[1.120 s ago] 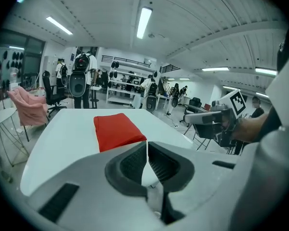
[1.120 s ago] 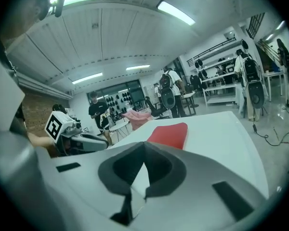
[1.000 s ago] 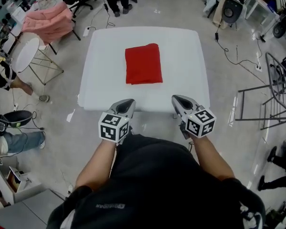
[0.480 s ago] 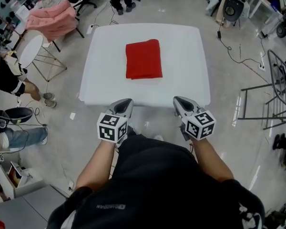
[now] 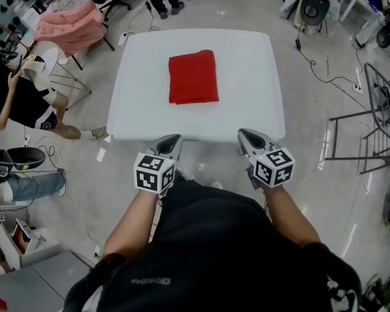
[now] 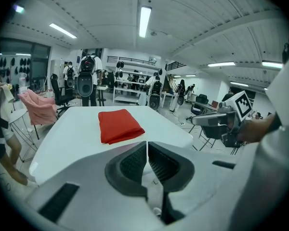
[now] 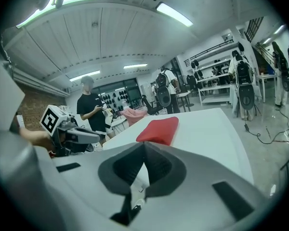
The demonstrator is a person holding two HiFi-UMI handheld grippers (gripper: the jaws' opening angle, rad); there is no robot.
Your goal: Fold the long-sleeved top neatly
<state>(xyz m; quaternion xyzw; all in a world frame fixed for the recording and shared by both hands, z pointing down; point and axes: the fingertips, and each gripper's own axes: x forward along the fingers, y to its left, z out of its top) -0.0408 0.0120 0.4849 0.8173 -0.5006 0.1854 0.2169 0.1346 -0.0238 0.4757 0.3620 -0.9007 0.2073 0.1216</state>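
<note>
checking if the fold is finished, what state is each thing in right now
red top: folded into a rectangle, lying flat on the white table
left hand-held gripper: shut, empty, by the table's near edge
right hand-held gripper: shut, empty, by the table's near edge
pink garment: unfolded, draped off to the side

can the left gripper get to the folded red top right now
Probably yes: the white table between the left gripper and the folded red top is bare, so nothing blocks it. It hangs off the near edge, jaws shut.
</note>
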